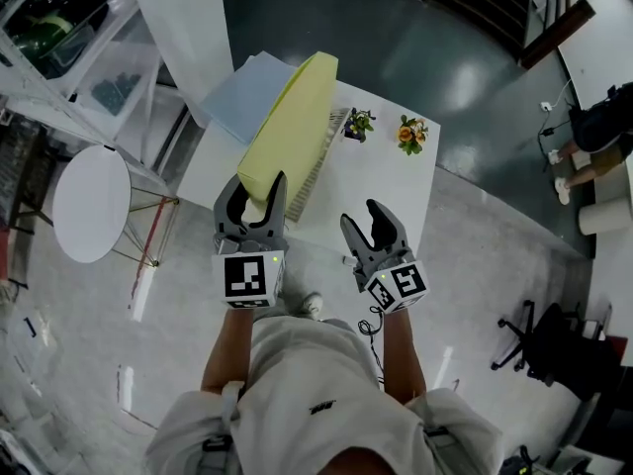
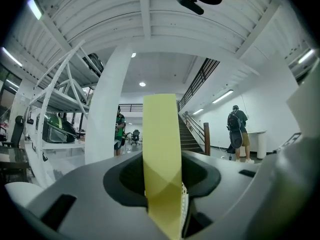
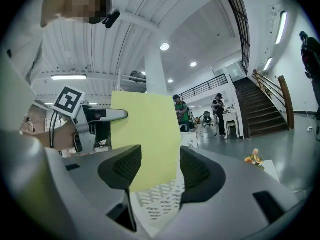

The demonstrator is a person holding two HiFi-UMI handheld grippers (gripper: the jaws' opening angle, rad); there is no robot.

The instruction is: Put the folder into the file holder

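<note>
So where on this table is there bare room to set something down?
Bare: the right half of the white table, between the two small flower ornaments and the near edge. Crowded: the left, with the white slotted file holder, yellow folder and pale blue sheet.

File holder (image 1: 318,174) largely behind folder (image 1: 292,127)

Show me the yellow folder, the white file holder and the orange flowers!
yellow folder (image 1: 292,132), head view, middle of its flat face.
white file holder (image 1: 316,166), head view, its slotted side.
orange flowers (image 1: 411,134), head view, the blooms.
</note>
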